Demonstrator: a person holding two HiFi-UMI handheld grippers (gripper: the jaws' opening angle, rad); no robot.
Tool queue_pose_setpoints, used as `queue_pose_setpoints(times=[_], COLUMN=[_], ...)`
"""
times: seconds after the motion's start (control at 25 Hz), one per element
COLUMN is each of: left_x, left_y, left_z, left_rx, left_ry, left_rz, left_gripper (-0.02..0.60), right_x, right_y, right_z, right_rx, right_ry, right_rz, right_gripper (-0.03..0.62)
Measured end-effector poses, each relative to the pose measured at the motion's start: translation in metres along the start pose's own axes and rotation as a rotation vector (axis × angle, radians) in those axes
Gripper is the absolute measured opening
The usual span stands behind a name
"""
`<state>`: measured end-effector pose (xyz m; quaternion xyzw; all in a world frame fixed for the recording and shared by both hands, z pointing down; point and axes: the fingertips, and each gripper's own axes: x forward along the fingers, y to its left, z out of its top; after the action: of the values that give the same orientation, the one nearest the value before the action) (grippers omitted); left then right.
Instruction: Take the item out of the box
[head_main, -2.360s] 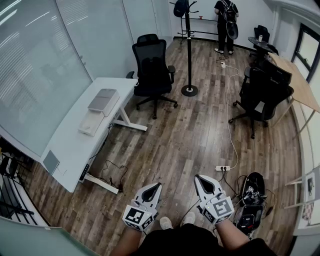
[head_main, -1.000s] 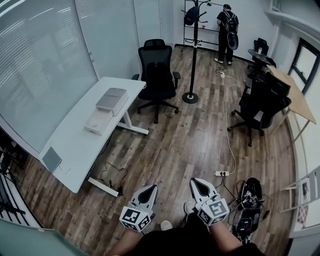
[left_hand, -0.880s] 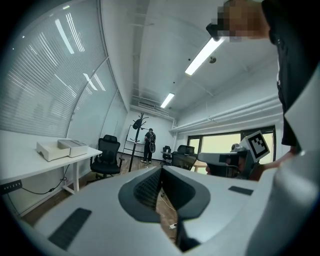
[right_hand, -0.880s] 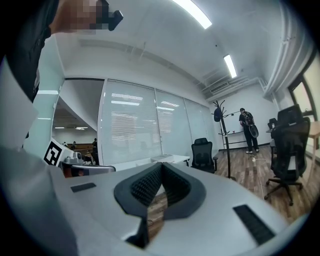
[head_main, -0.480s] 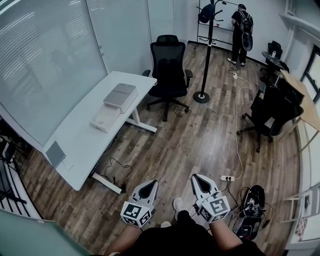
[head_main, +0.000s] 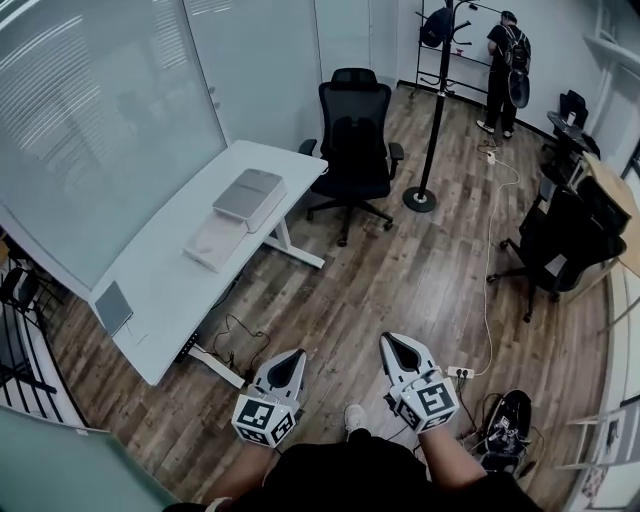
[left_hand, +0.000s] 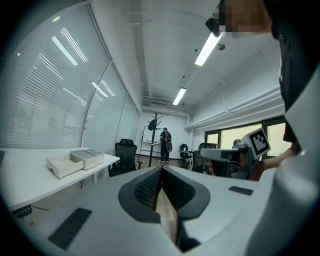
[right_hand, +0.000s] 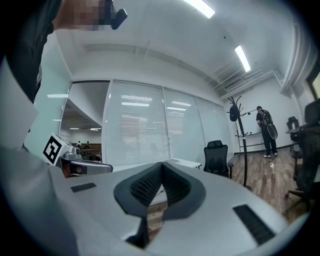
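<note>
The grey box (head_main: 249, 197) sits on the white tabletop (head_main: 165, 290), well ahead of the left tool (head_main: 292, 358) and off to its left, with a white box (head_main: 214, 241) touching its near end, and no item shows from here. Neither tool is anywhere near them! In the left gripper view the two boxes (left_hand: 75, 161) lie far out to the left of the jaws, and those jaws meet at their tips with nothing between them: the left tool (left_hand: 161, 171) is closed and empty. The right tool (head_main: 392, 343) is level with it, just to its right, held close to the body over the wooden floor (head_main: 400, 270). Its own view shows the ribbed pads (right_hand: 150, 182) pressed together, so the right tool (right_hand: 161, 166) is closed and empty too. Each tool shows in the other's view, marker cube (left_hand: 258, 142) and all. A flat grey slab (head_main: 112, 307) lies on the near end of the tabletop, left of the left tool. A black chair (head_main: 358, 140) stands far ahead of both tools at the tabletop's far end, a coat stand (head_main: 438, 110) ahead of the right tool, and beyond it a person (head_main: 505, 60) at the back wall. A power strip (head_main: 460, 372) lies on the floor just right of the right tool.
</note>
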<state>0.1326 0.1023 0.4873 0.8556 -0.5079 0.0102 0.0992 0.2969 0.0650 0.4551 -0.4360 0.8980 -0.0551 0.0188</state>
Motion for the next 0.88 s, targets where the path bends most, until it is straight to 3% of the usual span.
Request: queue_pose_setpoints(times=[0.4, 0.88], left_x=[0.041, 0.081], left_y=[0.033, 0.046], left_z=[0.014, 0.021], left_rx=[0.084, 0.067], left_ry=[-0.023, -0.020], left_rz=[0.129, 0.195], left_gripper=[0.011, 0.011], right_x=[0.043, 0.090], right_y=[-0.049, -0.069], right_z=[0.010, -0.002], right_rx=[-0.040, -0.035], right_ry=[-0.018, 0.024], right_rz=[-0.006, 0.085], right_gripper=[0.006, 0.006])
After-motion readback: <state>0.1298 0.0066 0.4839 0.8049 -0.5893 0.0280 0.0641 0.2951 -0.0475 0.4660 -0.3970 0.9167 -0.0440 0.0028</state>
